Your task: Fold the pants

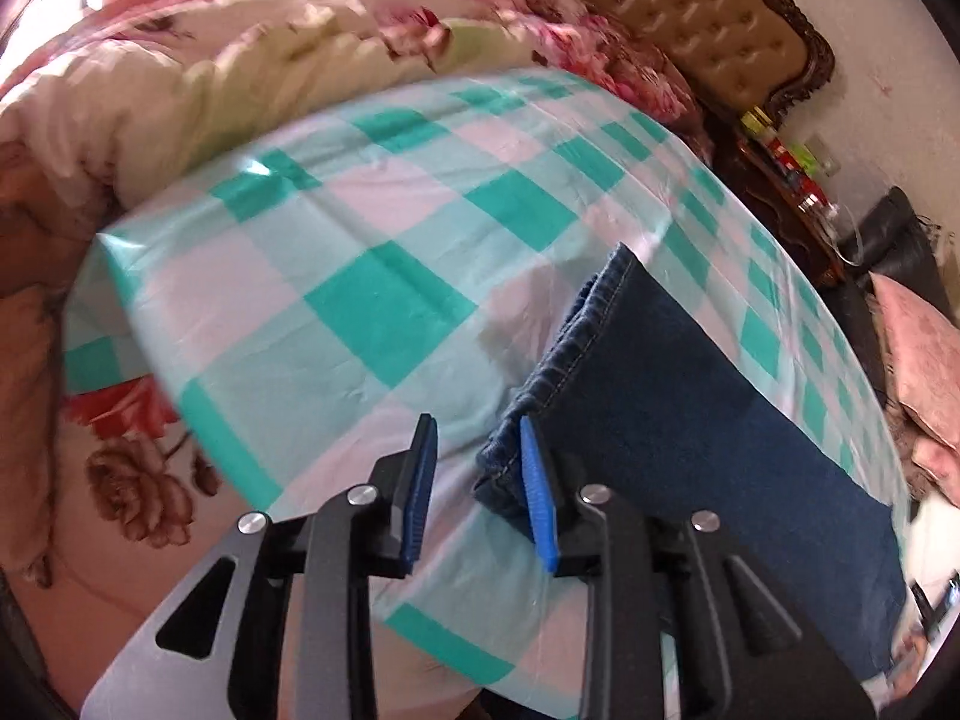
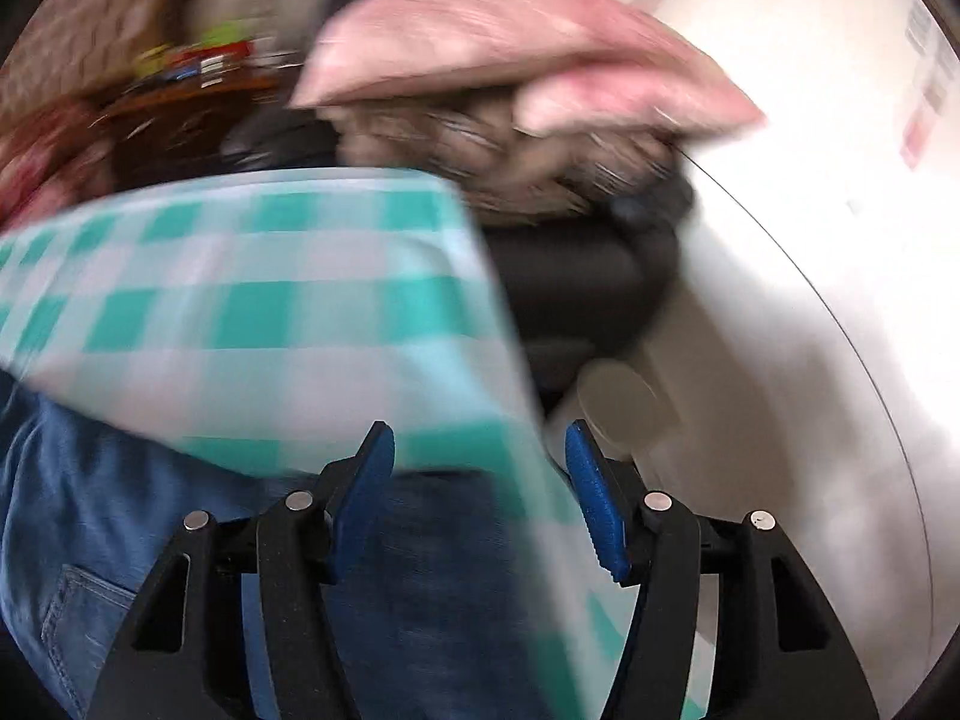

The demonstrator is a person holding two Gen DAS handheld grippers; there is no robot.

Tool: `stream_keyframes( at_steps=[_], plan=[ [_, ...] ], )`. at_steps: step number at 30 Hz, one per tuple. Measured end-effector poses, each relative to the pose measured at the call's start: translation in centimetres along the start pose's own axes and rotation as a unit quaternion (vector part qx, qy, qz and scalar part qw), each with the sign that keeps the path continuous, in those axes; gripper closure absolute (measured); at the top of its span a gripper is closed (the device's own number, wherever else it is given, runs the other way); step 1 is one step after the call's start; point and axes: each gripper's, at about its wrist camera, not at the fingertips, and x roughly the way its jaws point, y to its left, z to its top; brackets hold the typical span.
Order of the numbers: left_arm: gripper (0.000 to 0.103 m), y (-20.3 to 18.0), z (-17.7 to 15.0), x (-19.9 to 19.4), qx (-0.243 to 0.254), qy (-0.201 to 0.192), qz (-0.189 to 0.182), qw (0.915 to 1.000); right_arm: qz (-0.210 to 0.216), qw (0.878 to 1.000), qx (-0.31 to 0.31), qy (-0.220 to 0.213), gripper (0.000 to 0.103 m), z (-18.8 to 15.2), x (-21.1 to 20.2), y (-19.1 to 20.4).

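Note:
Dark blue jeans lie folded in a long strip on the green-and-white checked sheet, their stitched edge running toward me. My left gripper hovers at the near end of that edge. Its blue pads stand apart and a denim corner shows in the gap beside the right pad, with no pad pressing on it. The right wrist view is blurred. There my right gripper is open above the corner of the checked sheet, with nothing between its fingers. Lighter denim with a pocket lies at the lower left.
A floral quilt is bunched along the sheet's far side. A tufted headboard and a cluttered dark nightstand stand at the back right. Pink pillows rest on a dark seat beyond the sheet's corner, beside pale floor.

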Motion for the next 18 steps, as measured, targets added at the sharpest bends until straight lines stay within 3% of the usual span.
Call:
stream_keyframes(
  at_steps=[2,5,6,10,11,12,13,14,15,16,17,18],
  plan=[
    [0.075,-1.2,-1.0,-2.2,0.006,-0.046,0.016,0.9988,0.061,0.998,0.015,0.009,0.046,-1.1,-0.4,-2.2],
    [0.065,-5.5,-4.6,-5.2,0.039,-0.092,-0.004,0.9950,0.120,0.993,0.005,0.022,0.039,-2.1,-0.6,-3.5],
    [0.063,-7.4,-5.9,-5.7,0.057,-0.098,-0.018,0.9934,0.132,0.991,0.002,0.020,0.031,-2.3,-0.8,-3.6],
    [0.054,-17.3,-12.2,-6.4,0.157,-0.079,-0.090,0.9803,0.181,0.983,-0.021,0.034,0.025,-1.5,0.2,-2.6],
    [0.053,-19.5,-13.8,-6.4,0.180,-0.072,-0.107,0.9751,0.175,0.983,-0.032,0.037,0.038,-1.3,0.6,-2.0],
    [0.053,-22.7,-16.1,-6.6,0.217,-0.063,-0.132,0.9652,0.183,0.981,-0.034,0.050,0.071,-1.2,1.1,-1.5],
    [0.053,-25.2,-18.1,-6.7,0.242,-0.059,-0.150,0.9569,0.209,0.976,-0.020,0.060,0.082,-1.0,1.4,-1.4],
    [0.052,-27.5,-20.0,-6.8,0.264,-0.056,-0.163,0.9491,0.209,0.976,-0.013,0.060,0.100,-0.9,1.3,-1.4],
    [0.050,-30.2,-22.4,-7.0,0.293,-0.052,-0.182,0.9372,0.146,0.987,-0.027,0.053,0.100,-0.7,1.1,-1.1],
    [0.048,-33.1,-24.9,-7.1,0.323,-0.045,-0.203,0.9233,0.113,0.992,-0.037,0.045,0.100,-0.6,1.0,-1.1],
    [0.048,-34.9,-26.5,-7.1,0.344,-0.041,-0.213,0.9137,0.134,0.989,-0.025,0.047,0.100,-0.6,1.1,-1.6],
    [0.048,-37.9,-29.2,-7.1,0.377,-0.027,-0.238,0.8949,0.153,0.987,-0.004,0.054,0.100,-0.7,1.5,-2.5]
  ],
)
